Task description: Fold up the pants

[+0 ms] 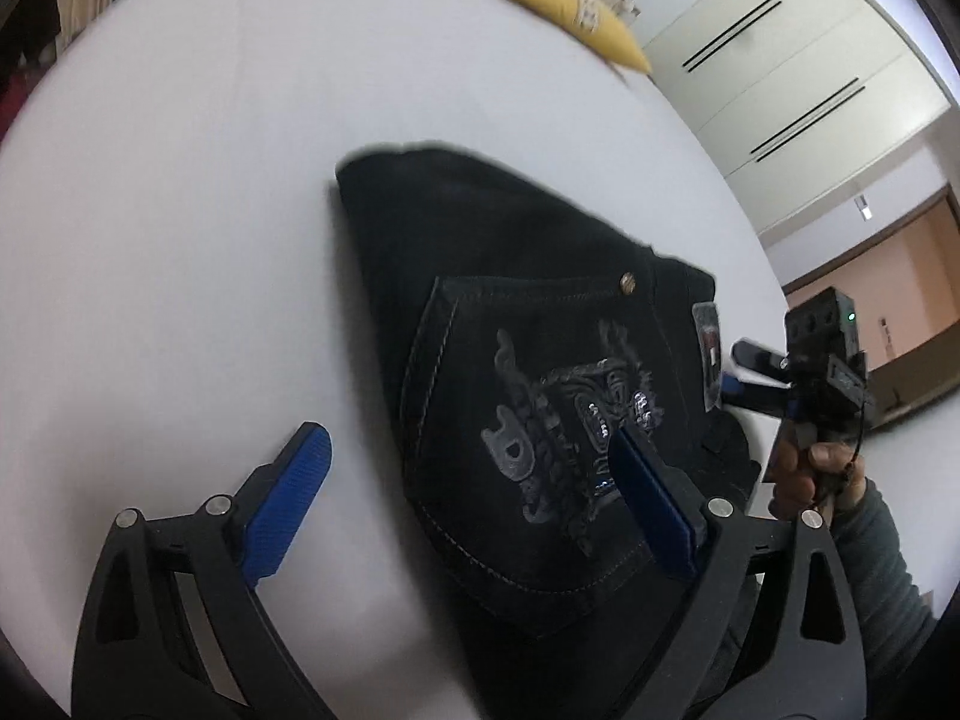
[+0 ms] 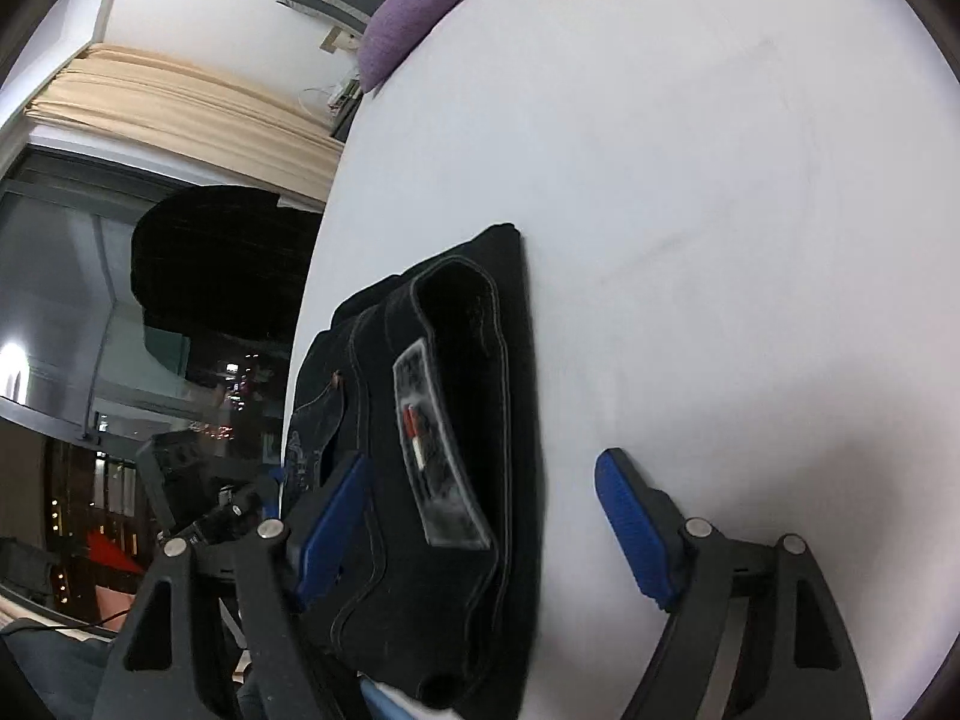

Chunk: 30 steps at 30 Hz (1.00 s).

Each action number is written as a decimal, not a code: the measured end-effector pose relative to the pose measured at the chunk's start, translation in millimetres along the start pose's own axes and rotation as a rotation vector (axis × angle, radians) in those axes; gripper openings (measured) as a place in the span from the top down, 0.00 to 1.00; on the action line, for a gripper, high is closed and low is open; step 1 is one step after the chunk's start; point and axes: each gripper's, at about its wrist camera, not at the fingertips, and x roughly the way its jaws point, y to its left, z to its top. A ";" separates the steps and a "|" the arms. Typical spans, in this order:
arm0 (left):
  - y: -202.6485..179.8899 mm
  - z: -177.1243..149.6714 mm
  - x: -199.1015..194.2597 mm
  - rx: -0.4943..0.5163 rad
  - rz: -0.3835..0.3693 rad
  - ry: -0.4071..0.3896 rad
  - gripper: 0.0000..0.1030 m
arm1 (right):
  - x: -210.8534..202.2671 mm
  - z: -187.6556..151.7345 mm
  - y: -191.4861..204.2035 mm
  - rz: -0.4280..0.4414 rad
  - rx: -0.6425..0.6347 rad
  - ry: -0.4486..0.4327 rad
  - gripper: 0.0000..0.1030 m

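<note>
Black pants (image 1: 516, 312) lie folded in a compact stack on a white bed sheet (image 1: 180, 210), back pocket with grey embroidery facing up. My left gripper (image 1: 474, 480) is open and empty, hovering just above the stack's near edge, one finger over the sheet, the other over the pocket. The right gripper (image 1: 744, 372) shows at the stack's far right side, held by a hand. In the right wrist view the pants (image 2: 474, 360) show their waistband and label, and my right gripper (image 2: 480, 498) is open above the stack, holding nothing.
A yellow pillow (image 1: 570, 6) and a purple pillow (image 2: 414, 12) lie at the bed's far end. The bed's edge (image 2: 306, 300) runs along the pants' left side, with a dark window and a curtain (image 2: 168, 102) beyond. White wardrobe doors (image 1: 780, 60) stand behind.
</note>
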 end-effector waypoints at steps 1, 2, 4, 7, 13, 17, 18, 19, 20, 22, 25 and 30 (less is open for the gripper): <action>-0.1 0.1 4.5 0.009 0.008 -0.002 0.09 | 2.9 1.7 2.5 0.005 -0.007 0.012 0.22; -1.8 1.3 6.4 0.013 0.009 0.003 0.10 | 6.4 3.5 6.4 0.010 -0.016 0.028 0.22; -6.8 6.6 13.8 0.019 -0.012 0.033 0.10 | 17.0 3.7 17.0 0.006 -0.053 0.068 0.24; -13.2 12.6 18.7 0.032 0.004 0.065 0.38 | 27.2 9.9 24.0 -0.021 -0.083 0.086 0.31; -21.0 14.7 17.8 0.040 0.028 0.054 0.61 | 3.0 2.8 20.9 -0.131 -0.120 0.064 0.67; -27.3 17.0 13.6 0.043 0.024 0.048 0.75 | -5.3 -1.9 41.2 -0.209 -0.192 0.032 0.77; -26.7 17.5 11.8 0.040 0.020 0.045 0.76 | -8.1 -2.0 48.3 -0.220 -0.210 0.021 0.79; -27.5 18.8 8.5 0.039 0.014 0.040 0.77 | -12.0 -2.1 54.7 -0.228 -0.227 0.010 0.80; -28.2 20.2 5.2 0.038 0.008 0.035 0.78 | -14.8 -1.6 62.3 -0.231 -0.244 0.000 0.81; -31.7 26.7 -6.4 0.045 -0.004 0.010 0.79 | -21.0 0.9 81.0 -0.230 -0.289 -0.022 0.82; -35.7 43.6 -26.2 0.065 0.004 -0.047 0.79 | -29.0 13.3 103.9 -0.215 -0.338 -0.060 0.82; -31.5 97.3 -56.1 0.103 0.020 -0.130 0.79 | -30.7 60.6 126.1 -0.188 -0.378 -0.111 0.82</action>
